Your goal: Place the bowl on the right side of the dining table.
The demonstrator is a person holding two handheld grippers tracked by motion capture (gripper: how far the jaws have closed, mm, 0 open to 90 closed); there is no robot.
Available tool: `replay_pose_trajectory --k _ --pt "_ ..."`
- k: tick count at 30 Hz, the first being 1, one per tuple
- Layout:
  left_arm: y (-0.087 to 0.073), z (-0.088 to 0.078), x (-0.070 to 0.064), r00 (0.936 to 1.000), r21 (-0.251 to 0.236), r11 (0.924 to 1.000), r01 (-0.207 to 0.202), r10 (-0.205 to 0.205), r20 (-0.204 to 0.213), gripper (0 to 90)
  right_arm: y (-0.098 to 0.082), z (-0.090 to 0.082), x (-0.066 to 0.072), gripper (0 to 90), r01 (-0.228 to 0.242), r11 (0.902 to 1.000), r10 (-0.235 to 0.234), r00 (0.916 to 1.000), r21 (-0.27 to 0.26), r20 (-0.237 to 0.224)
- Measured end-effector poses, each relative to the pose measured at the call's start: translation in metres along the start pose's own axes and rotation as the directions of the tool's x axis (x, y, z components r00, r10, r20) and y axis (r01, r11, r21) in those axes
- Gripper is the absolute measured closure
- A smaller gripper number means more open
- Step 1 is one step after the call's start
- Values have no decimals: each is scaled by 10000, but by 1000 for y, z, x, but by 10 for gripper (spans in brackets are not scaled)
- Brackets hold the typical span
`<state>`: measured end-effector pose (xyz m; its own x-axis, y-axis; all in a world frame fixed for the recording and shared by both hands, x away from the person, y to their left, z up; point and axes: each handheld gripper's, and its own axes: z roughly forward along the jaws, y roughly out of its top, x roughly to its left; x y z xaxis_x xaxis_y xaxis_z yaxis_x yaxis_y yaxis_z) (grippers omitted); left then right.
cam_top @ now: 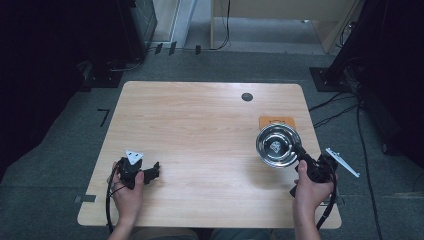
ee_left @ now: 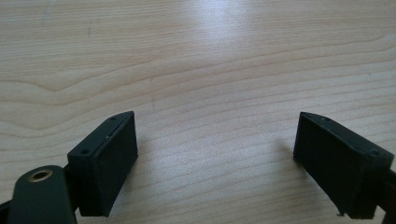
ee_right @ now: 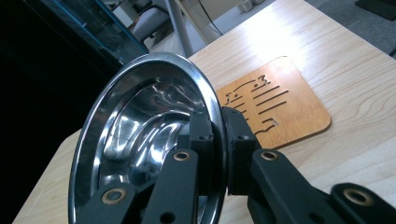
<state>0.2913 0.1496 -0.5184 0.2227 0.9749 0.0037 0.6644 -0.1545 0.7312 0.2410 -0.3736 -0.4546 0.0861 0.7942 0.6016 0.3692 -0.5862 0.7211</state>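
Observation:
A shiny steel bowl [cam_top: 277,145] hangs over the right side of the table, partly covering an orange wooden coaster [cam_top: 276,121]. My right gripper [cam_top: 299,151] is shut on the bowl's near rim. In the right gripper view the bowl [ee_right: 140,130] stands tilted on edge, its rim pinched between the two black jaws of the right gripper [ee_right: 218,140], and the slotted coaster [ee_right: 275,105] lies flat on the table beyond. My left gripper [cam_top: 152,172] rests at the table's front left; in its own view the left gripper [ee_left: 215,158] stands open over bare wood.
The wooden table [cam_top: 200,130] has a round dark cable grommet [cam_top: 247,97] near its far edge. Dark equipment stands and cables ring the table on the grey floor. A desk leg and chair base show past the far edge.

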Motion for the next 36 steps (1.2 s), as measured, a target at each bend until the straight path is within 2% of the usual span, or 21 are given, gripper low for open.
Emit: replay_pose_trajectory --k 7,20,28,36 --pt "0 0 0 10000 2 10000 -4 4 -2 133 8 12 -2 851 -274 9996 273 9994 68 203" --pt "0 0 0 10000 -8 10000 -7 7 -4 134 24 30 -15 852 -754 9972 750 9940 10 802" --pt "0 0 0 10000 -9 10000 -19 19 0 135 28 45 -25 852 -1233 9924 1222 9845 6 1254" --pt "0 0 0 10000 1 10000 -65 65 26 136 27 64 -34 852 -1684 9856 1629 9702 162 1791"
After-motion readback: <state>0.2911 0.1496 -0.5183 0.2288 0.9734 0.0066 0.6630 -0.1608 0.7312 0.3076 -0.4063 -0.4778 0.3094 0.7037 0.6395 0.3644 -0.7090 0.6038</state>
